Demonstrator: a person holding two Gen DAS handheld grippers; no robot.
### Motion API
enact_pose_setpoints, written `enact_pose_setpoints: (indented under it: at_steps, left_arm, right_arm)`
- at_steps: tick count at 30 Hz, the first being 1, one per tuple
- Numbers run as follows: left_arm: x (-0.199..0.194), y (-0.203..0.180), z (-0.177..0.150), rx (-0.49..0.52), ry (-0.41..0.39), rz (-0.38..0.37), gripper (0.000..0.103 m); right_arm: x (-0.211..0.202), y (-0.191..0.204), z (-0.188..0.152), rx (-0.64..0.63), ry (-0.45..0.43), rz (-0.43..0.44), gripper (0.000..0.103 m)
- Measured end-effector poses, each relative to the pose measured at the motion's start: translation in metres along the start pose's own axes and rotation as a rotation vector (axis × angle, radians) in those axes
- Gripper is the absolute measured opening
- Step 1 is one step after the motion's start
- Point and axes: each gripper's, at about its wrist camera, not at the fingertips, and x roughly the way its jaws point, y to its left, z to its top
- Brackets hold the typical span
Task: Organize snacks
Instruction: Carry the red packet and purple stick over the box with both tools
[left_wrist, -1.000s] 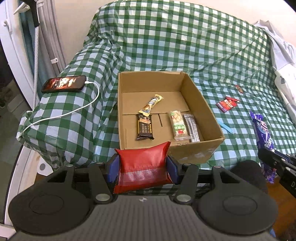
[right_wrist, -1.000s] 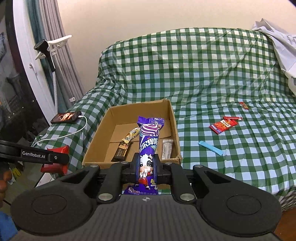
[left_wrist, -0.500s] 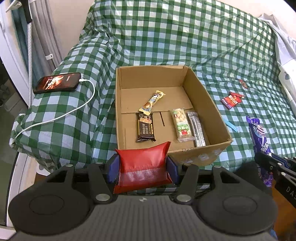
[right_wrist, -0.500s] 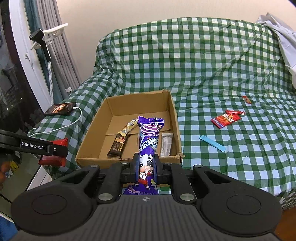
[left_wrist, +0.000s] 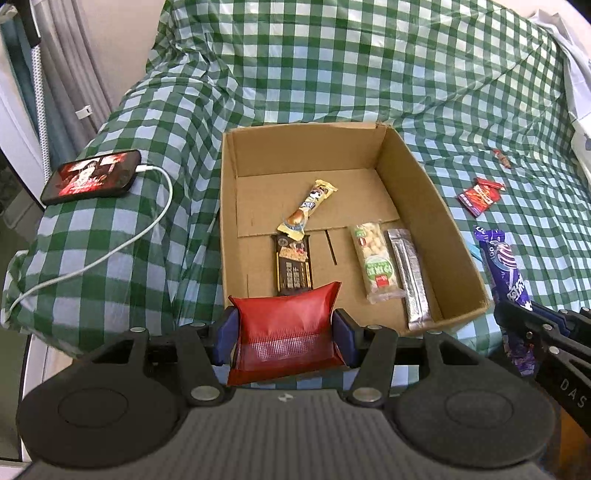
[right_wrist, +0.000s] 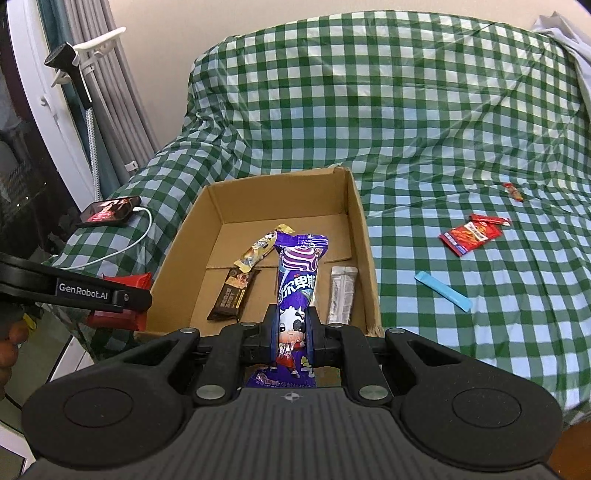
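An open cardboard box (left_wrist: 417, 177) (right_wrist: 360, 225) sits on the green checked cover. It holds a yellow bar (left_wrist: 308, 208), a brown bar (left_wrist: 292, 266), a peanut bar (left_wrist: 376, 262) and a silver bar (left_wrist: 410, 273). My left gripper (left_wrist: 284, 334) is shut on a red packet (left_wrist: 284, 338) at the box's near edge. My right gripper (right_wrist: 291, 334) is shut on a purple packet (right_wrist: 297, 280) at the box's near edge, right of the left gripper (right_wrist: 122, 295). The purple packet also shows in the left wrist view (left_wrist: 504, 266).
A phone (left_wrist: 92, 181) on a white charging cable (left_wrist: 110, 251) lies left of the box. On the cover right of the box lie a red packet (right_wrist: 471, 236), a blue stick (right_wrist: 443, 291) and a small candy (right_wrist: 514, 192). Curtains hang at the far left.
Both grippers have moved closer to the box and a little higher over its near edge, each still holding its packet.
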Motion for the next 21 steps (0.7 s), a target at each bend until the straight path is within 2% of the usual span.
enact_pose_setpoints:
  at_steps: [13, 21]
  left_arm:
    - [0.068, -0.004, 0.053, 0.03, 0.029, 0.033, 0.06]
    - [0.109, -0.006, 0.072, 0.048, 0.059, 0.046, 0.06]
  right_arm:
    - [0.074, -0.01, 0.03, -0.009, 0.047, -0.008, 0.015]
    - [0.116, -0.015, 0.039, -0.007, 0.084, -0.006, 0.015]
